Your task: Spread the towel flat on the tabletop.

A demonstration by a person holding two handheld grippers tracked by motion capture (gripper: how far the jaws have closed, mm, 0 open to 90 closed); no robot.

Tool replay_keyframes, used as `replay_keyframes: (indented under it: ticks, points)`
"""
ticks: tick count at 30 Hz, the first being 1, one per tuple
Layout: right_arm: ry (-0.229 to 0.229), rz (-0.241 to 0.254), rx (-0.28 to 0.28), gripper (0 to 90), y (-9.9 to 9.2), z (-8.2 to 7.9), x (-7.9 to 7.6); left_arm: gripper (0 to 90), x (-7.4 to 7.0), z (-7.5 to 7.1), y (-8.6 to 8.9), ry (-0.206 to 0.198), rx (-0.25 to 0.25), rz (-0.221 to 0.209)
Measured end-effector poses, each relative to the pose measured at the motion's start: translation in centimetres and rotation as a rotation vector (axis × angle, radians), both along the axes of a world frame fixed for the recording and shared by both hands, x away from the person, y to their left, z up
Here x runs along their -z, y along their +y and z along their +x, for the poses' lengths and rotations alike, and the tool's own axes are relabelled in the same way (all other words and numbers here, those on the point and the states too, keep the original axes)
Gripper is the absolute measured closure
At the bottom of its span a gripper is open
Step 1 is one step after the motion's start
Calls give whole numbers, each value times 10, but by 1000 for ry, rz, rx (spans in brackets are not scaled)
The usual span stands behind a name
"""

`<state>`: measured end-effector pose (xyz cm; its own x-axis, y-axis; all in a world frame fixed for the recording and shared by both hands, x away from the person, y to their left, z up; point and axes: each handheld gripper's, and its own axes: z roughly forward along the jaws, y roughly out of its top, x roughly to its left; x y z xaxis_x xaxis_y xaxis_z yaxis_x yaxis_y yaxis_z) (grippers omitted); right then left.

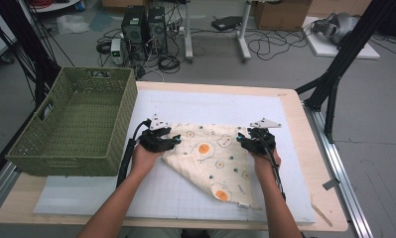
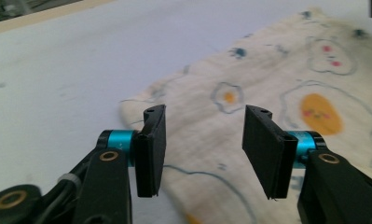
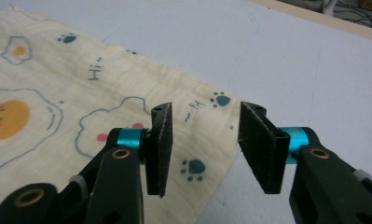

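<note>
1. Left gripper (image 2: pixel 204 154) and right gripper (image 3: pixel 204 149): jaws parted, holding nothing, poised over opposite corners of the cloth (image 1: pixel 213 161).
2. Folded into a triangle, lying mid-mat, point toward the table's (image 1: pixel 304 148) near edge.
3. Probably light, limp, non-slippery; best pinched at corners or hem.

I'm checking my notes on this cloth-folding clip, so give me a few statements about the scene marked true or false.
1. The cloth lies folded into a triangle on the white mat. True.
2. The left gripper is clamped on the cloth. False: its jaws stand apart above it.
3. The green basket holds a second cloth. False: it is empty.
4. The right gripper is open over a cloth corner. True.
5. The basket stands at the table's left. True.
</note>
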<state>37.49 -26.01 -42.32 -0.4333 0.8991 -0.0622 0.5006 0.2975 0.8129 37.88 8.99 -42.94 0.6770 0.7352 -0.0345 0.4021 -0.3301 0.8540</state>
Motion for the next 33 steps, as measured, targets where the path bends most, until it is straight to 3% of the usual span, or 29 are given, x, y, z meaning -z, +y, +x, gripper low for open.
replay_keyframes:
  ticks: [2,3,8,11,12,16,18,19,20,22,24,28,30,33]
  points:
    - [-4,3,-12,528,-7,-12,-2,520,0,-7,-12,8,75,-2]
    - [-7,2,-11,523,-10,-16,-3,520,0,-7,-12,8,75,-2]
    - [0,25,-19,502,-24,-38,-2,519,6,-15,-30,33,174,20]
    - [-7,28,-24,494,-28,-47,-1,520,11,-19,-37,55,195,26]
    - [-11,44,-32,489,-32,-56,2,563,12,-20,-38,61,203,34]
    - [1,62,-37,483,-35,-63,4,615,19,-24,-45,69,227,84]
    - [5,72,-38,483,-34,-64,4,633,19,-25,-46,62,224,86]
    - [-1,72,-49,483,-32,-65,2,732,19,-28,-47,58,231,89]
    - [-2,68,-58,480,-31,-66,2,804,19,-28,-47,58,231,89]
    - [-1,56,-64,479,-30,-67,2,858,17,-32,-46,46,230,98]
    - [-1,35,-73,479,-30,-71,1,861,13,-38,-39,49,226,74]
    - [12,39,-67,478,-36,-77,1,862,6,-46,-26,55,227,52]
    - [11,36,-67,478,-38,-78,2,862,0,-53,-17,34,231,17]
    - [24,30,-62,476,-40,-83,2,860,-3,-64,-5,42,231,-6]
